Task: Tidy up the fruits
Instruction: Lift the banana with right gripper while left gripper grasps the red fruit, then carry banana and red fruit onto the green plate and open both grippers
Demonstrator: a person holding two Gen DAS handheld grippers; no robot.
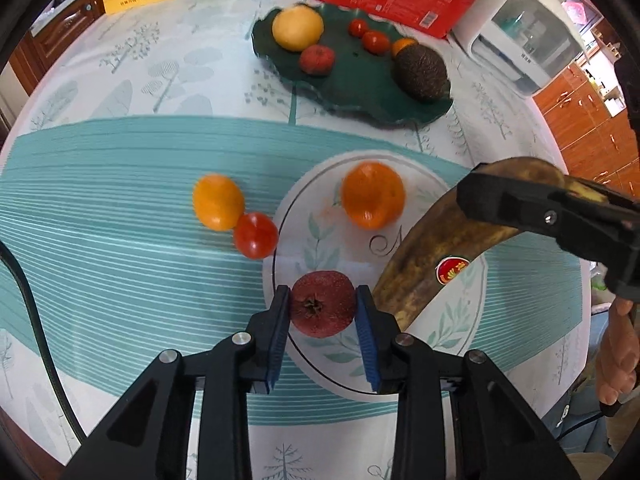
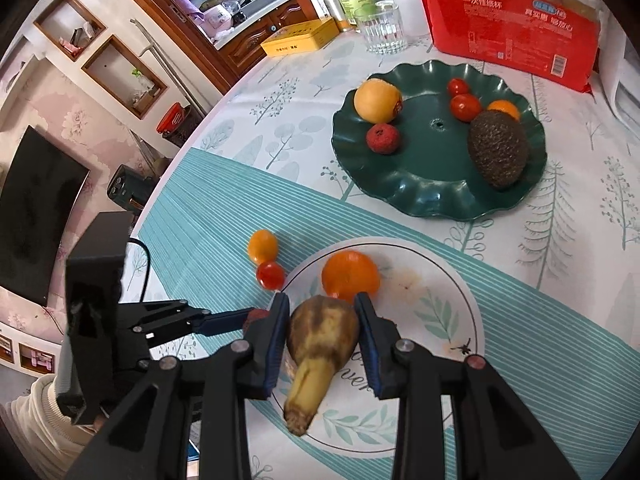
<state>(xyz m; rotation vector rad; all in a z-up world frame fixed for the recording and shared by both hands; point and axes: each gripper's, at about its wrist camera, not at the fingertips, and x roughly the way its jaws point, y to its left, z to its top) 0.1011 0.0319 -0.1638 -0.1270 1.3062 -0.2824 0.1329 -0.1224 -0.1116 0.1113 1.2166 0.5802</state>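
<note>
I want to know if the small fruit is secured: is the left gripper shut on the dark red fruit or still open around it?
Shut on it: the left gripper has both blue pads pressed against the dark red fruit over the white plate.

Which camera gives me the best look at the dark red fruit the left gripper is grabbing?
The left wrist view: the dark red fruit sits unobstructed between the left gripper pads, over the white plate. The right wrist view shows only a red sliver behind the right gripper's finger.

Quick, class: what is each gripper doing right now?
Left gripper: shut on the dark red fruit.
Right gripper: shut on the banana.
</note>
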